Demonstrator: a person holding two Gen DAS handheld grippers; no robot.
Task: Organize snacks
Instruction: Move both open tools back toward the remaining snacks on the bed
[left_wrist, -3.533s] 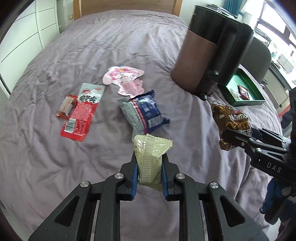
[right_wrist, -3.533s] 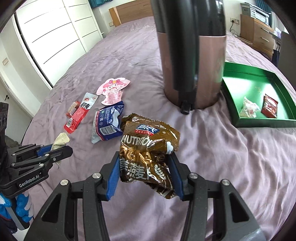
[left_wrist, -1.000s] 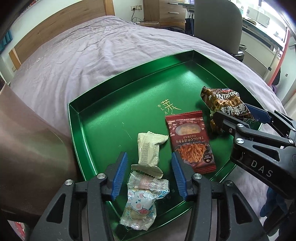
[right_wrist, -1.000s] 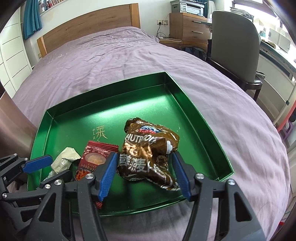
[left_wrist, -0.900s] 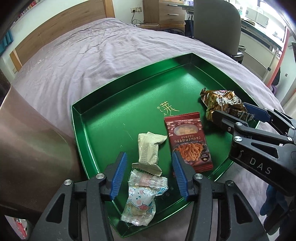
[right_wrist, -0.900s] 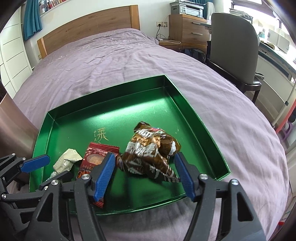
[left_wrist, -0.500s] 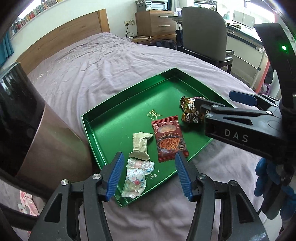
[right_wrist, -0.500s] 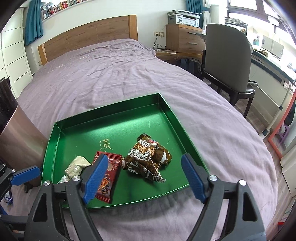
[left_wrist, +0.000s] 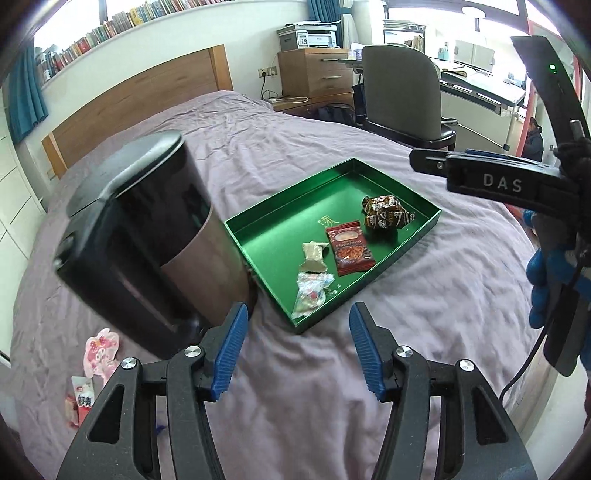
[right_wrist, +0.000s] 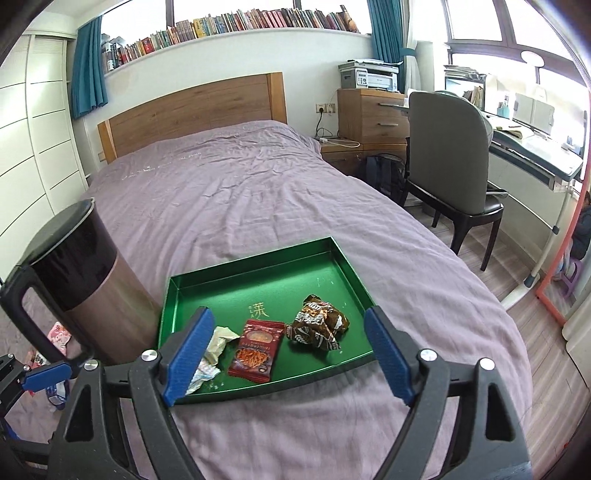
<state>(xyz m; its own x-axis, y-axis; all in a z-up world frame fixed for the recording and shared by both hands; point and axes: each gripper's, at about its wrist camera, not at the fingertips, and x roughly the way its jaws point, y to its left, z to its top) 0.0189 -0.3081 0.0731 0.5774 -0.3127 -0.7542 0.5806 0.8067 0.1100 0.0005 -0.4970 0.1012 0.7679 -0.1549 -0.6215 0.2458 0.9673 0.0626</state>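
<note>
Both grippers empty, jaws wide: left gripper (left_wrist: 297, 349), right gripper (right_wrist: 288, 354). Four snacks sit in green tray (left_wrist: 258, 236). Next: swing round the flask (left_wrist: 147, 236) to pink packet (left_wrist: 101, 349) on bed.

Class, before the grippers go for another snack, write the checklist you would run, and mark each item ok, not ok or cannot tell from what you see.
1. Left gripper empty and open: ok, nothing sits between its blue pads.
2. Right gripper empty and open: ok, jaws stand wide apart.
3. Brown packet lying inside the green tray: ok.
4. Beige packet inside the tray: ok, beside the red packet.
5. Snacks left on the bedspread: not ok, a pink packet and a red-and-white packet lie beyond the tall dark canister.
6. Whether more snacks hide behind the canister: cannot tell.
</note>
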